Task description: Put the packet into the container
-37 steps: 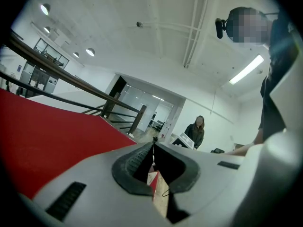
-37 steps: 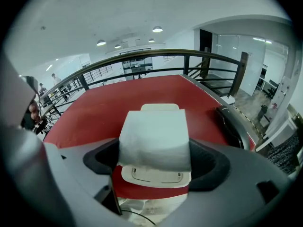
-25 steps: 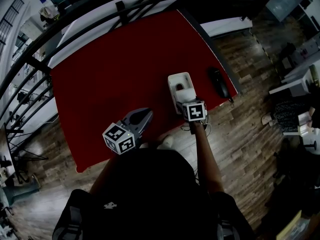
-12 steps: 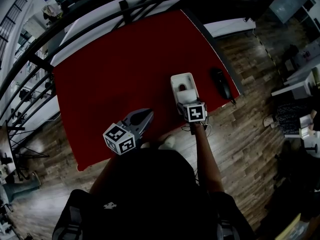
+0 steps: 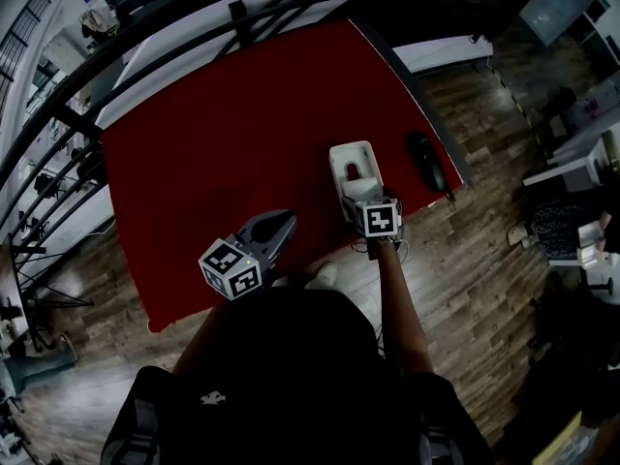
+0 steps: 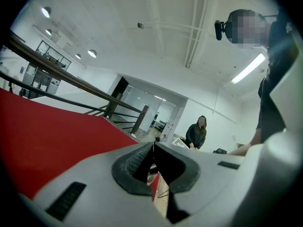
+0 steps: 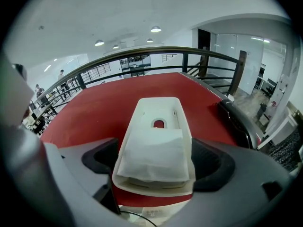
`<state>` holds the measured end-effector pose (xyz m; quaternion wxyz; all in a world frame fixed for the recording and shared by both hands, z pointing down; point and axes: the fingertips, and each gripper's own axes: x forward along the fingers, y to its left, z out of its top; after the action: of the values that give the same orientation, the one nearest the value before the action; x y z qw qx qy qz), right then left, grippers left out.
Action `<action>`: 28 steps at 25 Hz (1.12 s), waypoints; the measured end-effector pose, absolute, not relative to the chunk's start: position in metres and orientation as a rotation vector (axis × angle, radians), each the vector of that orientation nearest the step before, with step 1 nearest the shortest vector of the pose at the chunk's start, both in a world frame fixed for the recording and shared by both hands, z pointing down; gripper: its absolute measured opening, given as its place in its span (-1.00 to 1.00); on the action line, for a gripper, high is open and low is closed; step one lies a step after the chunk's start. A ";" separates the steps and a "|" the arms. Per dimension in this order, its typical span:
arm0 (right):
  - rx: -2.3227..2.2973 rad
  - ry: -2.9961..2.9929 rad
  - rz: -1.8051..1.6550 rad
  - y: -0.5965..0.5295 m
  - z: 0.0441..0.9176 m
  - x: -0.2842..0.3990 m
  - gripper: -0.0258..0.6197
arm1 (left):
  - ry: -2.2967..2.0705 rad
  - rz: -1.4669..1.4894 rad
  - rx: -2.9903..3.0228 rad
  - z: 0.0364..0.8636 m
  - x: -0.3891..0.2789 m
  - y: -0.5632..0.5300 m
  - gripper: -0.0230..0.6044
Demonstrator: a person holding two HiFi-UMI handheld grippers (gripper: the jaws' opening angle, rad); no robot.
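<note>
A white container [image 5: 349,155] stands on the red table [image 5: 213,143] near its right front corner. In the right gripper view the white packet [image 7: 154,157] lies inside the near end of the container [image 7: 158,109], below a red-showing slot in its floor. My right gripper [image 7: 154,161] [image 5: 357,200] is open, its jaws standing one on each side of the container's near end; whether they touch its walls I cannot tell. My left gripper [image 5: 285,224] [image 6: 152,145] hovers over the table's front edge, left of the container, shut and empty.
A black oblong object [image 5: 426,161] [image 7: 239,122] lies on the table's right edge beside the container. A dark railing [image 5: 232,13] runs along the far side. The wooden floor [image 5: 484,260] lies beyond the table's right and front edges. A person [image 6: 196,132] stands far off.
Both grippers hold about the same places; only the head view has shifted slightly.
</note>
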<state>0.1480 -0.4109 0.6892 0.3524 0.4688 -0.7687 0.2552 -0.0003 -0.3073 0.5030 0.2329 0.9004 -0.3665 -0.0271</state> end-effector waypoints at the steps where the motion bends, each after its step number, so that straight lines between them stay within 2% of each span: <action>1: 1.219 -1.995 0.663 -0.411 0.686 0.148 0.51 | -1.004 -0.075 2.474 0.503 0.000 -0.307 -0.88; 24: 1.320 -2.313 0.581 -0.373 0.570 0.118 0.48 | -0.939 -0.086 2.521 0.494 0.013 -0.303 -0.88; 25: 1.334 -2.329 0.561 -0.371 0.562 0.117 0.41 | -0.940 -0.091 2.524 0.492 0.013 -0.303 -0.88; 27: 1.375 -2.347 0.492 -0.368 0.547 0.116 -0.18 | -0.940 -0.099 2.530 0.489 0.013 -0.304 -0.88; 28: 1.391 -2.357 0.458 -0.366 0.539 0.116 -0.28 | -0.939 -0.101 2.534 0.487 0.013 -0.304 -0.88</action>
<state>0.1161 -0.3665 0.5394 0.1821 0.4928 -0.8352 0.1622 0.0130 -0.3044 0.4870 0.2169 0.9147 -0.3390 -0.0366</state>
